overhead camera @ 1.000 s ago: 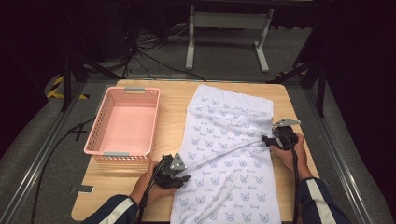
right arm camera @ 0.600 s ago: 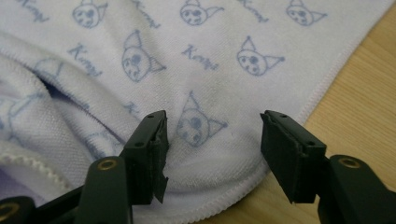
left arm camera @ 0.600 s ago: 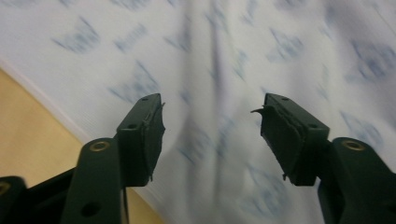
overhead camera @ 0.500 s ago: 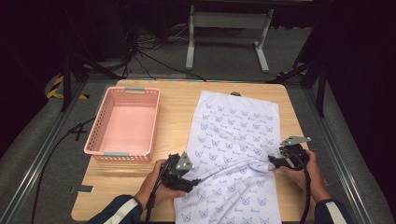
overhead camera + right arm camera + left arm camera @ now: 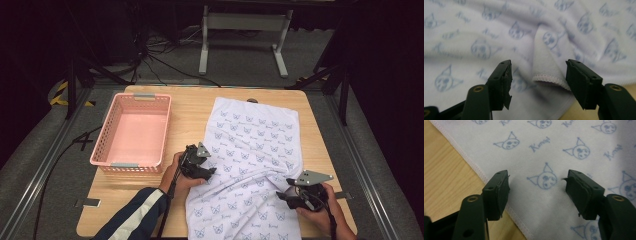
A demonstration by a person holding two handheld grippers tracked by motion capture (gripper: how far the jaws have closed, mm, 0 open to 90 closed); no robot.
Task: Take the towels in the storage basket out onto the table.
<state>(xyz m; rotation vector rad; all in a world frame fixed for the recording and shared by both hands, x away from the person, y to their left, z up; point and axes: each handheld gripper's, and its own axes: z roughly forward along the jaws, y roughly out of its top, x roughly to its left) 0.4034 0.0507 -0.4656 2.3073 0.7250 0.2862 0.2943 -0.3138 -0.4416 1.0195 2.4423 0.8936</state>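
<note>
A white towel (image 5: 252,165) with a blue cat print lies on the wooden table (image 5: 190,102), long side running from far to near, right of the pink basket (image 5: 131,131), which is empty. The far part is flat; the near part is wrinkled, with creases running across between the two hands.

The left gripper (image 5: 202,167) is at the towel's left edge. Its jaws have just been opening and now stand apart over the hem (image 5: 477,168), with only flat cloth below them and nothing pinched. The right gripper (image 5: 290,192) is at the right edge, near a raised fold (image 5: 549,72). Its jaws are also apart and have opened a little more; the fold lies between them, but the pads do not press it.

I judge both hands are placed at opposite edges to take the towel there and fold it.
</note>
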